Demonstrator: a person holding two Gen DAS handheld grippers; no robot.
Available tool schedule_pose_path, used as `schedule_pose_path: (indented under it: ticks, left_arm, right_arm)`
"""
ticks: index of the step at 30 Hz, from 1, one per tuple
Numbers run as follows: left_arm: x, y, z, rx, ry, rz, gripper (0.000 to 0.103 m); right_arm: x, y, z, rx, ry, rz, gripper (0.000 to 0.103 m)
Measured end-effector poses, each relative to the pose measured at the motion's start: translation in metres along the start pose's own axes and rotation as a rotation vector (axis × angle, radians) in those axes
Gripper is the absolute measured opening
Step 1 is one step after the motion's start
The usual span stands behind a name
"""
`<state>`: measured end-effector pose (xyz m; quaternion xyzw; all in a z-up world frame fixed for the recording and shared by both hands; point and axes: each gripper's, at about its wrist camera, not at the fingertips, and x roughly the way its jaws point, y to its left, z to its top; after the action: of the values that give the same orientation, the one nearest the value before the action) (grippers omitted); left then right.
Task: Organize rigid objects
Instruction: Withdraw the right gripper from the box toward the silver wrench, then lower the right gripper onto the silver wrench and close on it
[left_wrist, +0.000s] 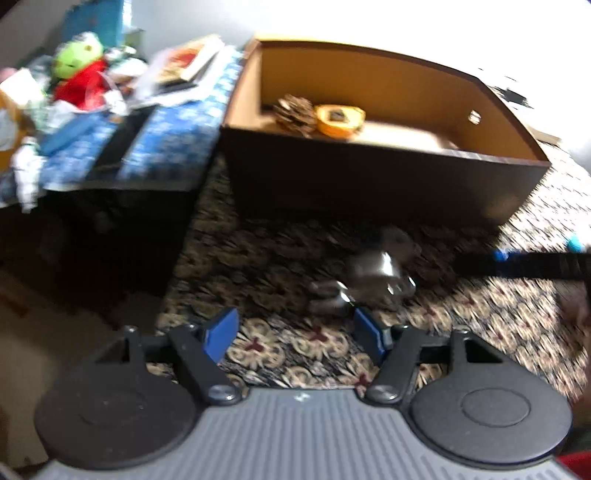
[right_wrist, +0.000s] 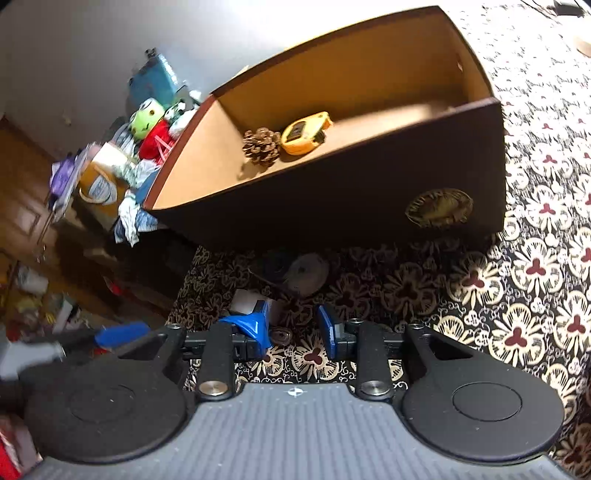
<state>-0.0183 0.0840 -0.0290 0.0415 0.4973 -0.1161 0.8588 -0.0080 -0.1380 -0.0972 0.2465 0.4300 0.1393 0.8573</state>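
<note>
Wooden box holds pinecone & yellow tape measure. Shiny metal obj lies blurred on carpet in front. Left gripper and right gripper both wide open, empty.

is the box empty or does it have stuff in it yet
Not empty. The box holds a pine cone and a yellow tape measure, side by side on its floor; the rest is bare.

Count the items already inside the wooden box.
2. A pine cone sits toward the box's left end; a yellow tape measure lies just right of it. The front wall may hide others.
</note>
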Motion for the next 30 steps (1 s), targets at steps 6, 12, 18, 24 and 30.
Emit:
schedule_pose_path:
  ticks: [6,12,18,24,30]
  left_arm:
    - [0.015,0.002,-0.008,0.048,0.037,-0.125,0.066]
    - [0.019,0.0,-0.006,0.136,0.025,-0.215,0.066]
    - [0.023,0.002,-0.006,0.18,0.048,-0.333,0.066]
    - [0.027,0.003,-0.009,0.228,0.071,-0.401,0.066]
    - [0.034,0.005,-0.009,0.243,0.09,-0.432,0.066]
  right_arm:
    - [0.002,-0.01,-0.004,0.074,0.023,0.009,0.012]
    - [0.008,-0.009,-0.003,0.159,0.051,0.084,0.012]
    - [0.018,0.004,0.0,0.166,0.04,0.084,0.011]
    - [0.03,0.014,-0.002,0.152,0.055,0.066,0.002]
    - [0.031,0.02,-0.007,0.153,0.073,0.108,0.0]
